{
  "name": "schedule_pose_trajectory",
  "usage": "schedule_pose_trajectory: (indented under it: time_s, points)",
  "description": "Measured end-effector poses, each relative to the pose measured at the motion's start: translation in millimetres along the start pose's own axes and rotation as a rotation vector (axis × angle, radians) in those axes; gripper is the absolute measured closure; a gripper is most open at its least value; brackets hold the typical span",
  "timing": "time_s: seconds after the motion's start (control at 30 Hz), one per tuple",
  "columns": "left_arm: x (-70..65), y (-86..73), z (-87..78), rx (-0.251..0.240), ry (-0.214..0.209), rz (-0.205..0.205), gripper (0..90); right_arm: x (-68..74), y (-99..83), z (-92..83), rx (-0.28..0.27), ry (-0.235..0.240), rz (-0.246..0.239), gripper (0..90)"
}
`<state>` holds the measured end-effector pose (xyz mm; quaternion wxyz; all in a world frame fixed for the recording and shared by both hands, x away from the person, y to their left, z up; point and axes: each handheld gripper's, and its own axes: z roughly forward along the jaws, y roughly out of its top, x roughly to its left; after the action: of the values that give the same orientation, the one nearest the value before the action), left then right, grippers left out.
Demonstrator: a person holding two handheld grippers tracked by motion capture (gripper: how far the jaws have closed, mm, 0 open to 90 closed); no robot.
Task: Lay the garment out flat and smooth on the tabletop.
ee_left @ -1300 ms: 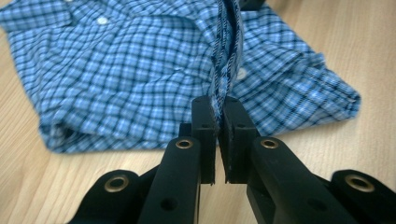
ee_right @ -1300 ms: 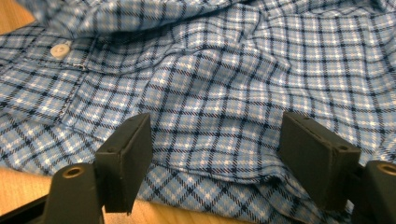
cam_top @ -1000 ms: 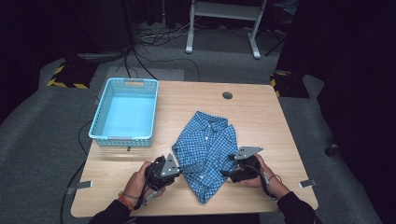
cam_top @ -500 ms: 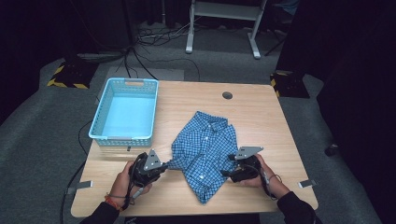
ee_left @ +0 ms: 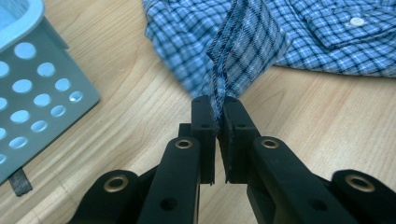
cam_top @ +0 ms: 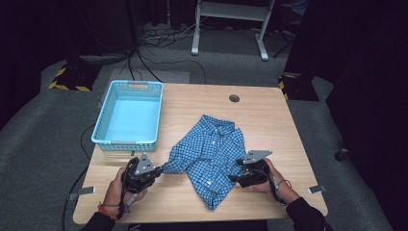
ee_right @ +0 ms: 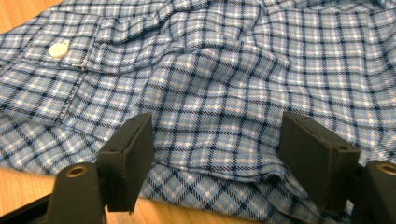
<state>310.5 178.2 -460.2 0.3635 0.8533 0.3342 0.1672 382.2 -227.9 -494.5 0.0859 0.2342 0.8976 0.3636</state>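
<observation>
Evidently a fold of the shirt (cam_top: 209,156) is pinched by the left gripper (ee_left: 217,122) beside the basket (cam_top: 127,115) for spreading, while the right gripper (ee_right: 217,154) is held wide over the shirt's far edge, gripping nothing.

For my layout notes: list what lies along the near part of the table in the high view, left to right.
Left hand-held gripper, clamped on the shirt's edge → blue checked shirt → right hand-held gripper, jaws open at the shirt's other side.
</observation>
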Motion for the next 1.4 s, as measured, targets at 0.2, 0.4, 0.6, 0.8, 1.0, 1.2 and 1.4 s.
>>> schedule_pose_trajectory:
  time_s: [0.2, 0.4, 0.6, 0.8, 1.0, 1.2, 1.4]
  points:
    - [3.0, -4.8, -4.4, -0.003, 0.018, -0.024, 84.7, -2.9, -2.6, -2.4, -0.001, 0.003, -0.003, 27.4]
    - [5.7, -10.0, -8.7, -0.011, 0.032, -0.042, 84.8, -5.8, -5.5, -6.3, 0.007, 0.011, -0.009, 27.5]
    - [9.2, -15.6, -10.7, -0.003, 0.029, -0.063, 84.7, -8.0, -8.2, -9.6, 0.011, 0.010, -0.008, 27.5]
    - [10.8, -22.2, -10.7, 0.020, 0.021, -0.060, 84.4, -10.8, -10.1, -12.9, 0.024, 0.011, -0.014, 27.5]
    - [8.8, -26.4, -9.3, 0.041, 0.013, -0.058, 84.3, -15.6, -15.2, -18.5, 0.029, 0.018, -0.017, 27.6]
    - [9.5, -30.0, -8.7, 0.066, 0.007, -0.061, 83.8, -19.3, -20.0, -22.8, 0.025, 0.018, -0.015, 27.6]
    - [10.2, -34.9, -8.2, 0.087, 0.006, -0.058, 83.1, -20.5, -22.2, -24.4, 0.020, 0.016, -0.012, 27.6]
